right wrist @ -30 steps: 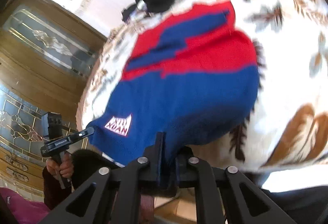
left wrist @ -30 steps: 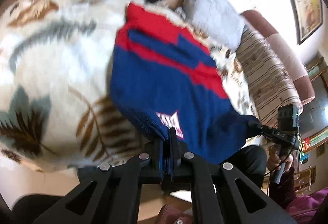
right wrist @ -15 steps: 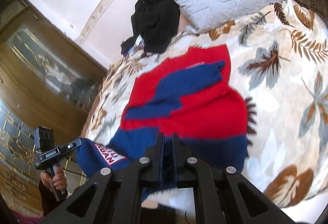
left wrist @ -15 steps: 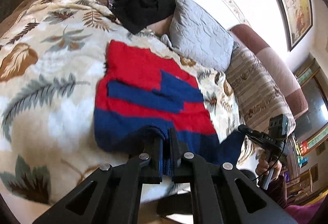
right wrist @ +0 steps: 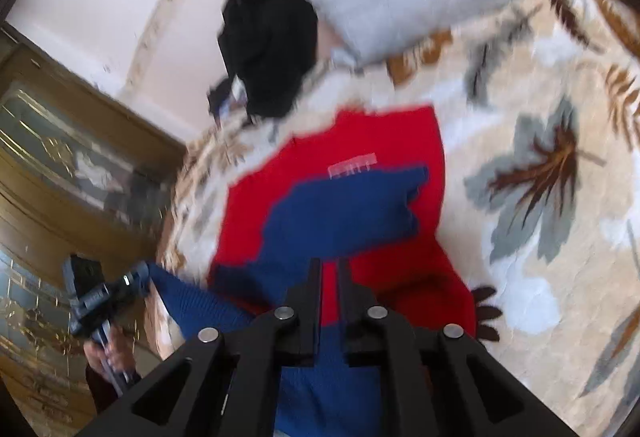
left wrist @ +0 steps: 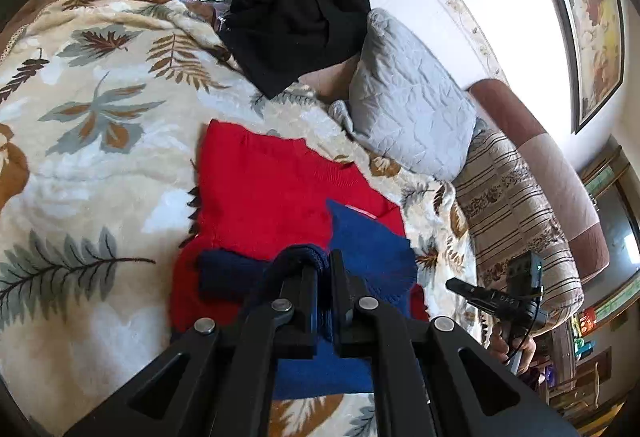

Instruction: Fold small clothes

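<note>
A red and blue sweater [left wrist: 260,197] lies flat on the leaf-print blanket [left wrist: 80,141] that covers the bed, its red upper part toward the grey pillow [left wrist: 408,117], which sits beyond it to the right. Left of that pillow, a heap of black clothes [left wrist: 296,13] rests at the far edge of the blanket.

The left claw [left wrist: 324,261] is clamped on the sweater's dark blue hem, which bunches over its tips above the red part. In the right wrist view that claw [right wrist: 136,277] shows at the left with blue knit stretched from its tips.

The right claw [right wrist: 330,265] is pinched almost closed over the sweater's near edge; whether fabric is caught between its tips I cannot tell. In the left wrist view it [left wrist: 454,283] hangs just right of the sweater, a hand [left wrist: 512,345] around its handle. Right of the pillow stands a striped sofa [left wrist: 512,205].
</note>
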Available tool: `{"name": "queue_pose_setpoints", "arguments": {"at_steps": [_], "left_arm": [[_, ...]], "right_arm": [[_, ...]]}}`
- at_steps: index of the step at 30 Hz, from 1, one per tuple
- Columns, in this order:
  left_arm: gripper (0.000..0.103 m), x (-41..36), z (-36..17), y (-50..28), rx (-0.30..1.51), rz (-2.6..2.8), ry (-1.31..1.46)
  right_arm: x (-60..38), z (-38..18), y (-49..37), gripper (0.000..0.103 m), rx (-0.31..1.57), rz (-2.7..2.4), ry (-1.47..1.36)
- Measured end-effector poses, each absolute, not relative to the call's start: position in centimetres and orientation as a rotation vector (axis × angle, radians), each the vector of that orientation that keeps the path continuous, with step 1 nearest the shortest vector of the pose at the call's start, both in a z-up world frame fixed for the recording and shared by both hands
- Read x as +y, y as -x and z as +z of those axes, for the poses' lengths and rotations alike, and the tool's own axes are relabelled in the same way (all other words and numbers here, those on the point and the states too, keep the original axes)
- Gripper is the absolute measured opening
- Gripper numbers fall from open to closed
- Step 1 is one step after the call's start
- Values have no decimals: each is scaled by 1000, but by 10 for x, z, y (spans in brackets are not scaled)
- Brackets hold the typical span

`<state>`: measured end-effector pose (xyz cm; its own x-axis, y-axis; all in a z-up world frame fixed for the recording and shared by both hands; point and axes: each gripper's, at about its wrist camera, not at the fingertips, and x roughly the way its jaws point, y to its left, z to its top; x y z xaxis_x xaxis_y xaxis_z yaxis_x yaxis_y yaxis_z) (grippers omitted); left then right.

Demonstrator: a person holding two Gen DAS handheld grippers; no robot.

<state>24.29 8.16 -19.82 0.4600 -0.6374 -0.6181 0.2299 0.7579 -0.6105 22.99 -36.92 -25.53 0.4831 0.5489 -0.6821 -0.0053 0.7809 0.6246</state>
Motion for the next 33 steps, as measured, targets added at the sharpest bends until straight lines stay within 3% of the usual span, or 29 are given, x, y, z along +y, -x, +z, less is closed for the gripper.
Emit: {"name": "queue_pose_setpoints", "arguments": {"at_steps": [11, 14, 18, 20, 21, 22, 24, 26, 28, 33], "left_arm": [[5, 90, -205, -233, 959, -548, 493], [5, 92, -206, -228, 960, -539, 491], [5, 98, -212, -222, 970, -516, 488], [5, 99, -213, -219, 972, -506, 483], [5, 99, -213, -217, 971, -498, 473], [5, 98, -213, -215, 969, -491, 462], [5, 97, -212, -211, 963, -481, 442], [5, 97, -213, -205, 960, -474, 434], [5, 97, -214, -200, 958, -465, 429], [5, 99, -215, -195, 955, -459, 437]], "right_arm": [[-332, -313, -234, 12, 1247, 374, -414], [-332, -303, -230, 11, 1193, 366, -402], [-341, -267, -207, 14, 963, 363, -411], [-341, -265, -199, 52, 910, 387, -401], [-342, -271, -198, 91, 923, 388, -419], [-344, -276, -197, 92, 922, 365, -443], [-343, -286, -201, 89, 957, 354, -456], [-346, -290, -202, 75, 953, 338, -440], [-342, -297, -206, 54, 1007, 342, -394], [-326, -317, -218, 54, 1066, 314, -327]]}}
